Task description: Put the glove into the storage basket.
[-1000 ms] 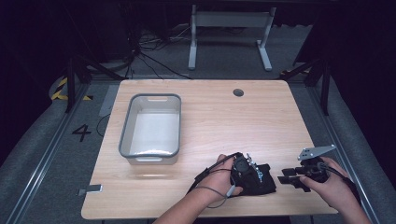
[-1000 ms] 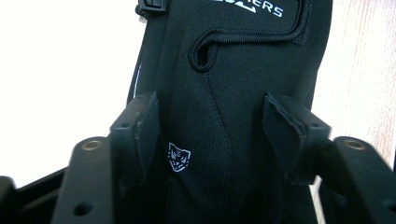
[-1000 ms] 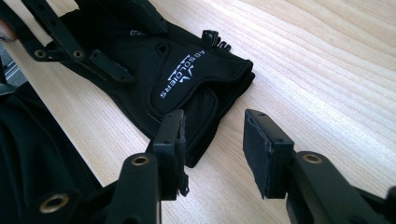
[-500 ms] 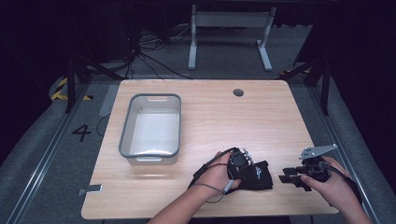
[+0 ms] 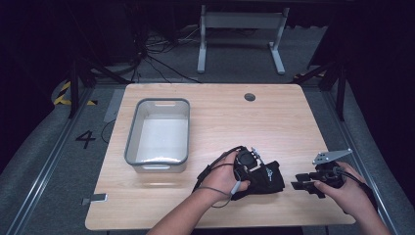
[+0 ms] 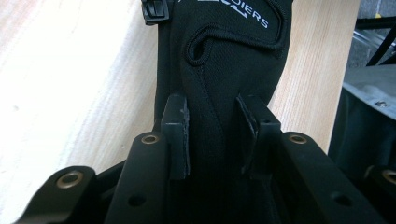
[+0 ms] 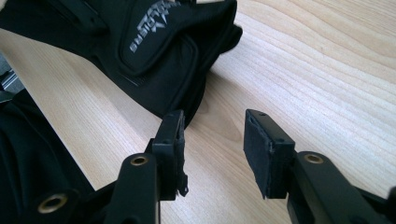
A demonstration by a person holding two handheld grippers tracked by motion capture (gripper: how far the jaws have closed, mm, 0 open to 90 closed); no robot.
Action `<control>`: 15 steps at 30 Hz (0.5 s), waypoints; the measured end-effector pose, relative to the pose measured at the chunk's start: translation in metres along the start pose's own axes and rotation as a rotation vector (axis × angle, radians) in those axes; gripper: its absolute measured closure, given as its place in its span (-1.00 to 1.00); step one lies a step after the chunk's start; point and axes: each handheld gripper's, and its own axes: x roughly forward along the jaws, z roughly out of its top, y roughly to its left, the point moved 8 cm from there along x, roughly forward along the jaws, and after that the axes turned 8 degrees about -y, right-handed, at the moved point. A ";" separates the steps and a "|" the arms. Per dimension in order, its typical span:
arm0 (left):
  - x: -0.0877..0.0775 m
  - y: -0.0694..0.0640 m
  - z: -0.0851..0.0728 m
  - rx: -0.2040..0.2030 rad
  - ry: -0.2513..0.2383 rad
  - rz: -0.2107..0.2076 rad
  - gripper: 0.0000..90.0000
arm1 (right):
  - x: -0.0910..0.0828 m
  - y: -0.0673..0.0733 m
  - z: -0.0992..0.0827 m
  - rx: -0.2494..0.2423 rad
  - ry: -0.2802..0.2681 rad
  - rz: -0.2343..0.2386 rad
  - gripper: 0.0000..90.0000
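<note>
A black glove (image 5: pixel 268 179) with white lettering lies on the wooden table (image 5: pixel 235 117) near its front edge. My left gripper (image 5: pixel 250 169) reaches into it from the left. In the left gripper view the glove (image 6: pixel 224 56) runs between the pads of the left gripper (image 6: pixel 212 130), which pinch a fold of its fabric; these jaws have just been closing on it. My right gripper (image 5: pixel 299 185) stands just right of the glove, pointing at it. Seen from the right gripper view, the right gripper (image 7: pixel 212 140) is open over bare wood, with the glove's edge (image 7: pixel 154 51) just beyond its left pad.
A grey plastic bin (image 5: pixel 131 147) stands on the left half of the table, with nothing visible inside. A round cable hole (image 5: pixel 249 97) sits near the far edge. Beyond the table are metal frame legs and floor cables.
The left gripper has shut on the glove and risen slightly, bunching the fabric. The right hand has stayed where it was.
</note>
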 end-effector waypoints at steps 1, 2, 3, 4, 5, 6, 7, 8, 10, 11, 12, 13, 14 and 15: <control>-0.004 0.000 0.003 -0.003 -0.014 0.000 0.49 | 0.001 -0.001 0.001 -0.005 0.002 -0.001 0.32; -0.008 0.000 0.004 -0.006 -0.021 -0.001 0.49 | 0.002 -0.001 0.001 -0.005 0.002 0.004 0.32; -0.011 0.000 0.005 -0.012 -0.025 -0.001 0.49 | 0.003 -0.001 0.002 -0.006 0.003 0.005 0.32; -0.015 0.001 0.007 -0.020 -0.039 0.003 0.49 | 0.003 -0.001 0.002 -0.006 0.002 0.005 0.32; -0.018 0.001 0.008 -0.023 -0.044 0.003 0.49 | 0.004 -0.002 0.003 -0.009 0.004 0.008 0.32; -0.023 0.002 0.010 -0.031 -0.058 0.006 0.49 | 0.005 -0.002 0.004 -0.010 0.004 0.009 0.32; -0.026 0.002 0.011 -0.033 -0.061 0.009 0.49 | 0.006 -0.002 0.005 -0.010 0.005 0.012 0.32; -0.031 0.004 0.012 -0.039 -0.070 0.012 0.49 | 0.007 -0.002 0.005 -0.012 0.007 0.012 0.32; -0.038 0.005 0.013 -0.046 -0.083 0.018 0.49 | 0.008 -0.002 0.006 -0.013 0.008 0.016 0.32; -0.042 0.007 0.014 -0.050 -0.092 0.021 0.49 | 0.009 -0.002 0.007 -0.013 0.007 0.018 0.32; -0.047 0.008 0.015 -0.058 -0.102 0.025 0.49 | 0.010 -0.002 0.007 -0.012 0.006 0.017 0.32; -0.050 0.009 0.015 -0.060 -0.106 0.028 0.49 | 0.010 -0.002 0.007 -0.014 0.005 0.014 0.32; -0.054 0.010 0.016 -0.071 -0.116 0.031 0.49 | 0.010 -0.002 0.007 -0.011 0.008 0.016 0.32; -0.058 0.012 0.017 -0.072 -0.122 0.035 0.49 | 0.011 -0.002 0.007 -0.009 0.007 0.016 0.32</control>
